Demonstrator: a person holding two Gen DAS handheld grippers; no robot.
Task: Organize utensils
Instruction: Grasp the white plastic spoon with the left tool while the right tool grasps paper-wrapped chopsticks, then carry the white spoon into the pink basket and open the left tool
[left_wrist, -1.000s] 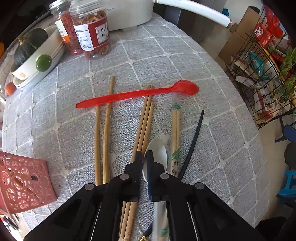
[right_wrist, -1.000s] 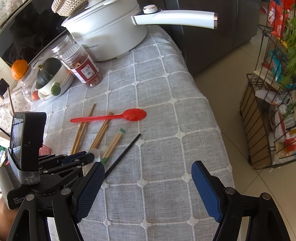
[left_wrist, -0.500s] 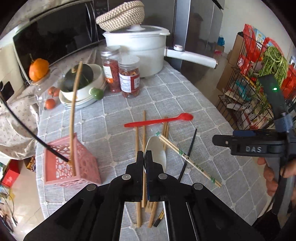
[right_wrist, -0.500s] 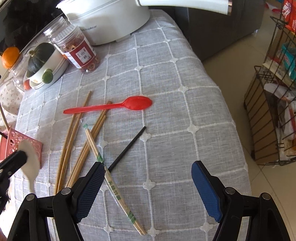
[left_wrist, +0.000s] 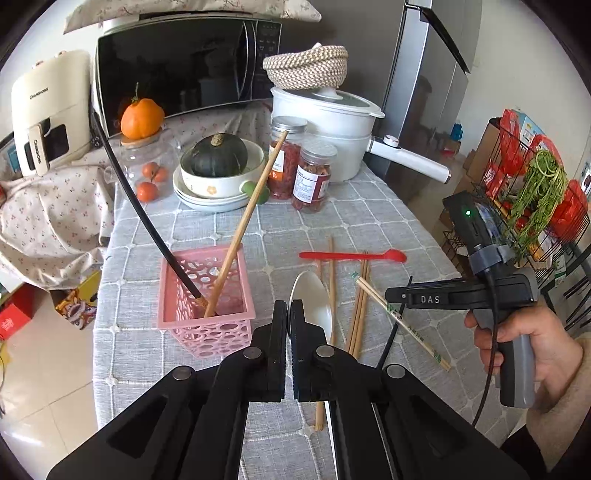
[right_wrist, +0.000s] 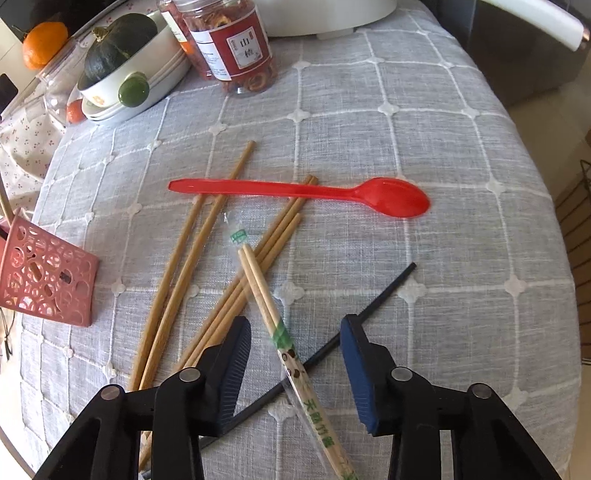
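Note:
My left gripper (left_wrist: 288, 308) is shut on a white spoon (left_wrist: 314, 295) and holds it in the air just right of the pink perforated basket (left_wrist: 210, 336). One black and one wooden chopstick stand in that basket. My right gripper (right_wrist: 294, 326) is low over the grey cloth. Its jaws are closing around a wrapped pair of bamboo chopsticks (right_wrist: 273, 317) and a black chopstick (right_wrist: 369, 306), and the pads do not touch either. A red spoon (right_wrist: 303, 190) lies across several loose wooden chopsticks (right_wrist: 177, 280) further out.
At the back stand a bowl stack with a dark squash (left_wrist: 218, 173), two jars (left_wrist: 312, 177) and a white pot (left_wrist: 321, 118) with a long handle. A wire rack (left_wrist: 535, 206) stands past the table's right edge. A hand (left_wrist: 517, 339) holds the right gripper.
My left gripper has lifted the white spoon off the cloth and swung towards the pink basket. My right gripper has dropped over the wrapped chopsticks and its jaws have narrowed.

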